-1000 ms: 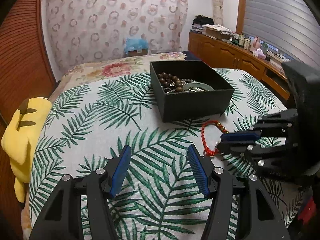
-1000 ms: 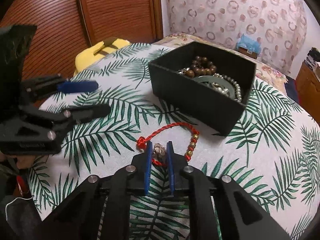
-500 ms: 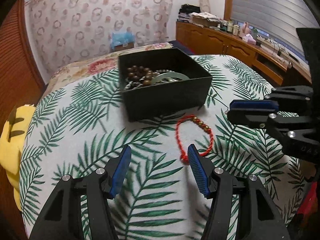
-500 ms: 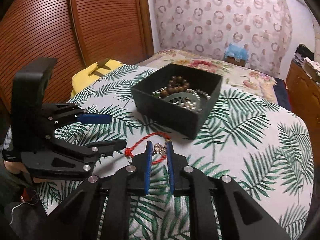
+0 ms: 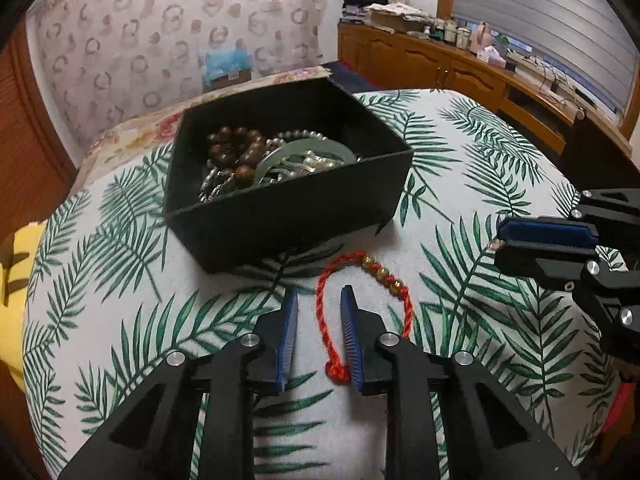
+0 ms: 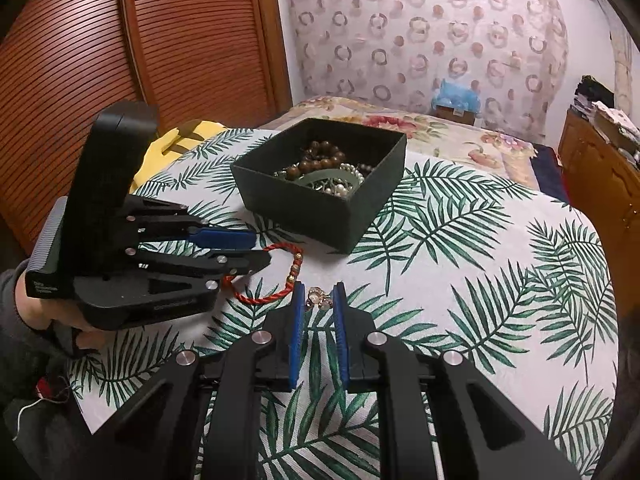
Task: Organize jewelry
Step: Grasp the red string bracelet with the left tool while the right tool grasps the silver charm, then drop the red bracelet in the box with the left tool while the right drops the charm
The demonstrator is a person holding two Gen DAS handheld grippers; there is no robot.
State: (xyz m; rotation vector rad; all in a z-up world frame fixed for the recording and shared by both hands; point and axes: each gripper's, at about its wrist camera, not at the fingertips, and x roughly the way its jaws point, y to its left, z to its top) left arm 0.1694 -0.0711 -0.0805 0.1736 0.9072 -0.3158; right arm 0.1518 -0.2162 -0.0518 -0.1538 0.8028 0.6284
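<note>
Left gripper (image 5: 319, 294) has just been closing around the red cord bracelet (image 5: 362, 304) on the leaf-print cloth (image 5: 480, 168), pads not yet pressing. Right gripper (image 6: 319, 294) is clamped on a small pearly trinket (image 6: 319, 299), near the black jewelry box (image 6: 320, 204).

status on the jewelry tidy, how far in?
Mostly done: the black box already holds brown beads, a green bangle and pearls. In hand: the right gripper is shut on a small trinket. The left gripper has just been closing around the red cord bracelet, pads not yet pressing. Left: box both.
</note>
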